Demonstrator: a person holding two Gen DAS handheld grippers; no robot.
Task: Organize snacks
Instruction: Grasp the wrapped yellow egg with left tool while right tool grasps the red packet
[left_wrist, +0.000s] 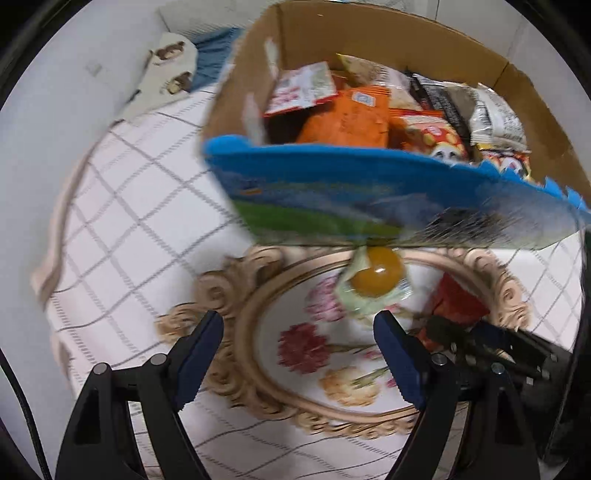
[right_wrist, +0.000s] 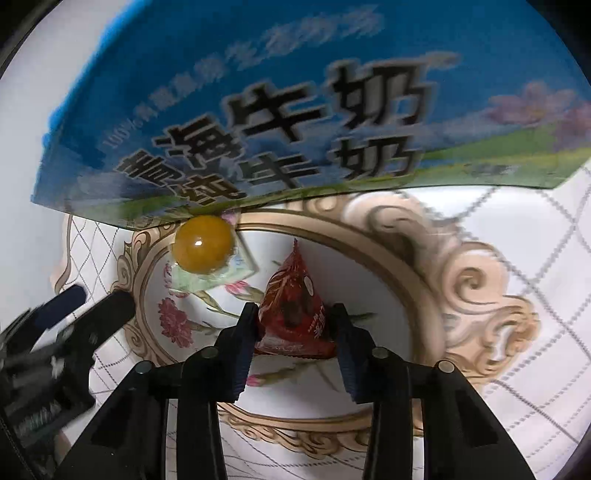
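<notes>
An ornate floral tray lies on a checked cloth. On it are an orange jelly cup and a red triangular snack packet. My right gripper is shut on the red packet, its fingers against both sides. My left gripper is open and empty above the tray's left part. A cardboard box with a blue milk-print flap holds several snack packets behind the tray.
The right gripper's body shows at the right of the left wrist view; the left gripper shows at the left of the right wrist view. A patterned cloth and blue fabric lie at the far left by a white wall.
</notes>
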